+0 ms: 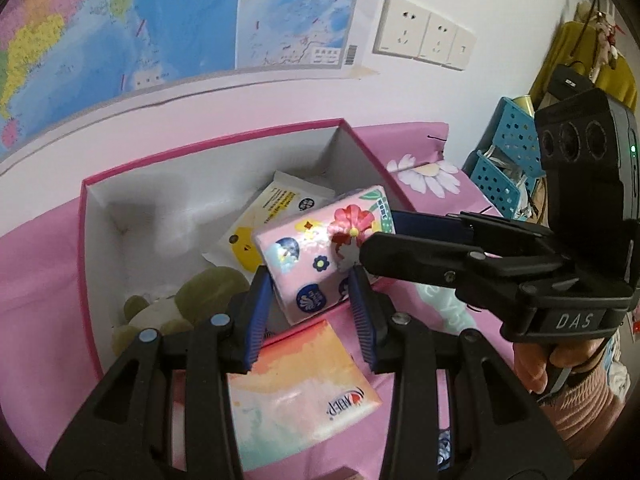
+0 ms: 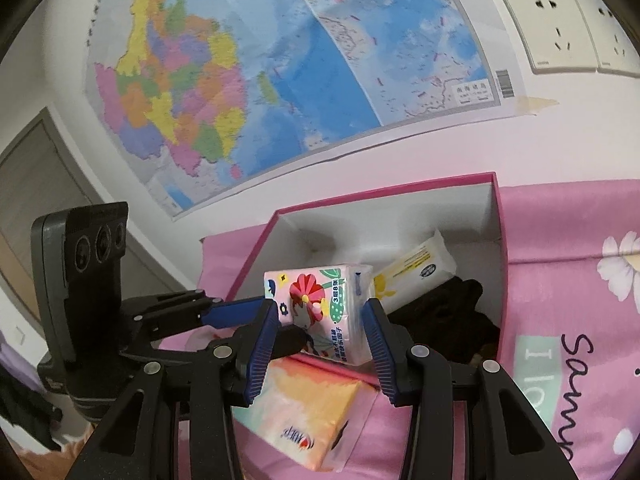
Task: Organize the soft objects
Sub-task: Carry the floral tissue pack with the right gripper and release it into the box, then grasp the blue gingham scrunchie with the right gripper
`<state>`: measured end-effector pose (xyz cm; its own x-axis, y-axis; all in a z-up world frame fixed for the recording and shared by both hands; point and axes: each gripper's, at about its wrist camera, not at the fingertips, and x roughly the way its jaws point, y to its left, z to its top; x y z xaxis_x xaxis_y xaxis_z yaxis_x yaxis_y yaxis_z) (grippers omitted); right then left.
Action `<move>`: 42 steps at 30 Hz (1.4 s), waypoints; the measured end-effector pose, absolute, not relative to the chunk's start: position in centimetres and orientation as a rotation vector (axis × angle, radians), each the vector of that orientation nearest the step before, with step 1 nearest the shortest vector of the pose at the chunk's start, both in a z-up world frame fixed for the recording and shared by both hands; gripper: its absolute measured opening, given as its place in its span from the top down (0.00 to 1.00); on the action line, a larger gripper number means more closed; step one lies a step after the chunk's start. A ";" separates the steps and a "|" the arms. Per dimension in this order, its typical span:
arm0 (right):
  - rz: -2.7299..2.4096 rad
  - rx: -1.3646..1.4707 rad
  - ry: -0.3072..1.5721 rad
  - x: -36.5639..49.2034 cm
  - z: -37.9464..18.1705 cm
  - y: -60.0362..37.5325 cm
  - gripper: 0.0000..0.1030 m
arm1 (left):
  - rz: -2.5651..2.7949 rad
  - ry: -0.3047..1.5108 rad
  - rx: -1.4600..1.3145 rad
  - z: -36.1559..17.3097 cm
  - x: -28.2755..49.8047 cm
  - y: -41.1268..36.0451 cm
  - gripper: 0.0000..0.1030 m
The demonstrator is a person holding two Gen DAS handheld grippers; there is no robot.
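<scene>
Over box (image 1: 224, 148) rim: floral tissue pack (image 1: 320, 256) betw. both grippers

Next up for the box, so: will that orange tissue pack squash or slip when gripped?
Probably squashes: the orange tissue pack looks soft and puffy. Its glossy wrap may slip a little. Flat on the bedsheet, it seems unlikely to roll.

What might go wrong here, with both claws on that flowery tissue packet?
1. The left gripper and right gripper both seem to pinch the floral tissue pack; pulling apart might tear or drop it.
2. It hangs over the near rim of the pink box, so it may land outside, on the orange tissue pack.
3. The crossed fingers sit very close and may knock together.
</scene>
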<state>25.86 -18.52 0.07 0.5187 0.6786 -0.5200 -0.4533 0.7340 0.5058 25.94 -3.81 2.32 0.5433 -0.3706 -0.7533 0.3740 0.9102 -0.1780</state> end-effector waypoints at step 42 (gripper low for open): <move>0.831 0.159 0.868 11.0 -2.2 -19.6 0.50 | -0.477 0.840 -0.025 0.1 9.4 3.1 0.52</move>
